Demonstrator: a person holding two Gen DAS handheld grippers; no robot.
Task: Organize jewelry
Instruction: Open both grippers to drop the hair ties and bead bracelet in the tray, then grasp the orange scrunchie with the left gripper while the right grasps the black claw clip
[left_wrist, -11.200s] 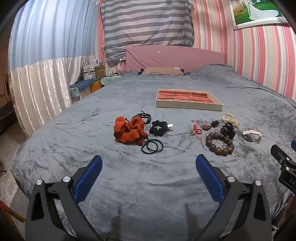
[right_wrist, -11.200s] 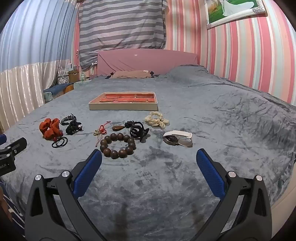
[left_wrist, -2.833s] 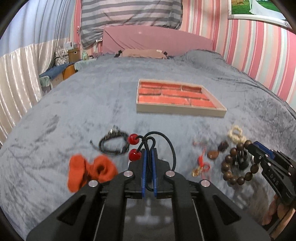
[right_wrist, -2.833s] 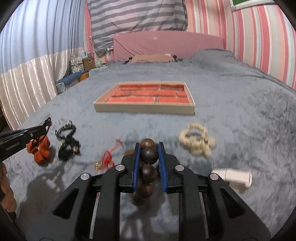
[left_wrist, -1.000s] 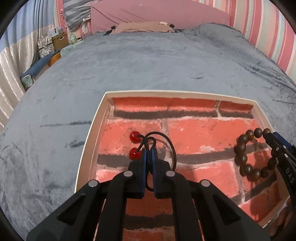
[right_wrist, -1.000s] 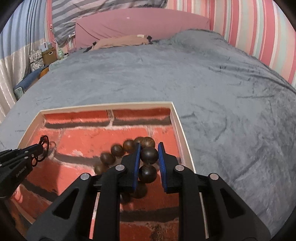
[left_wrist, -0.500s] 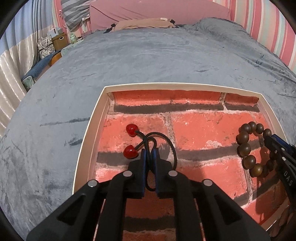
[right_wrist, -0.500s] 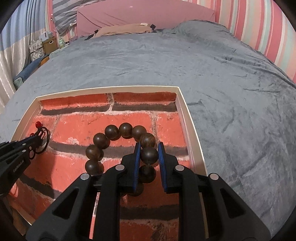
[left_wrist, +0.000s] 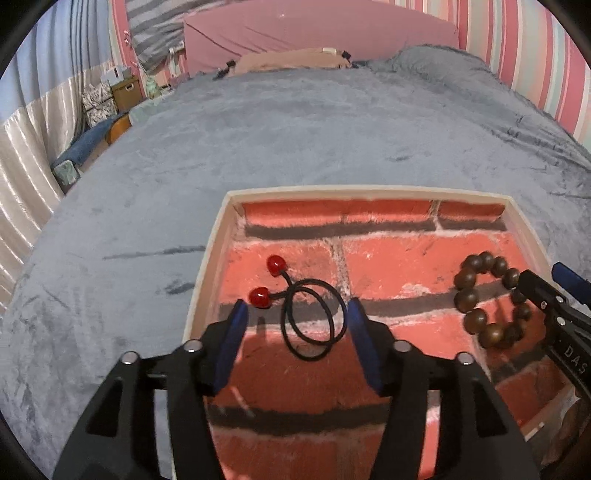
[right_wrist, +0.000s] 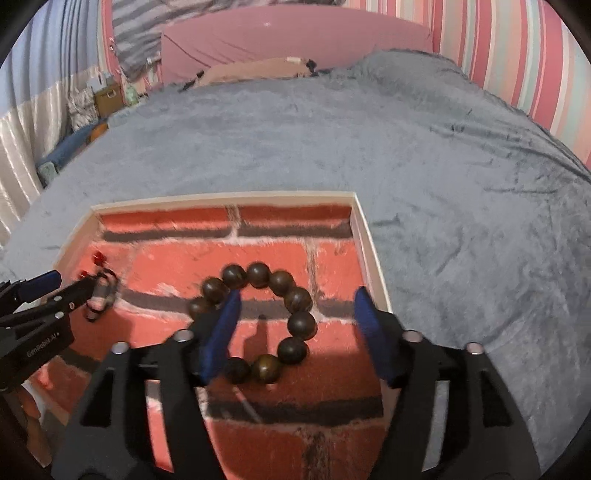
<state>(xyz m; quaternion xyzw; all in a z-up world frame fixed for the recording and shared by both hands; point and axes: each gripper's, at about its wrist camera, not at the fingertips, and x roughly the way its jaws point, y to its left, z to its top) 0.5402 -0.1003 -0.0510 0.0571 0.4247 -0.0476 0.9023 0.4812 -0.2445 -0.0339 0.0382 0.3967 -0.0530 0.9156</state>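
Note:
A cream tray (left_wrist: 207, 258) with a red brick-pattern floor lies on the grey bedspread; it also shows in the right wrist view (right_wrist: 364, 236). A black hair tie with two red beads (left_wrist: 295, 314) lies on the tray's left part. My left gripper (left_wrist: 295, 321) is open around it, empty. A brown wooden bead bracelet (right_wrist: 295, 299) lies on the tray's right part, also in the left wrist view (left_wrist: 469, 295). My right gripper (right_wrist: 295, 314) is open over it, empty. The hair tie (right_wrist: 99, 288) shows blurred behind the left gripper's fingers (right_wrist: 44, 284).
The grey bedspread (left_wrist: 314, 129) stretches around the tray. A pink headboard (left_wrist: 314, 33) and a tan pillow (left_wrist: 291, 59) lie at the far end. Boxes and a curtain (left_wrist: 29, 147) stand at the left. A striped wall rises at the right.
Both grippers have opened. The hair tie and the bead bracelet have dropped from the jaws and now lie on the tray floor.

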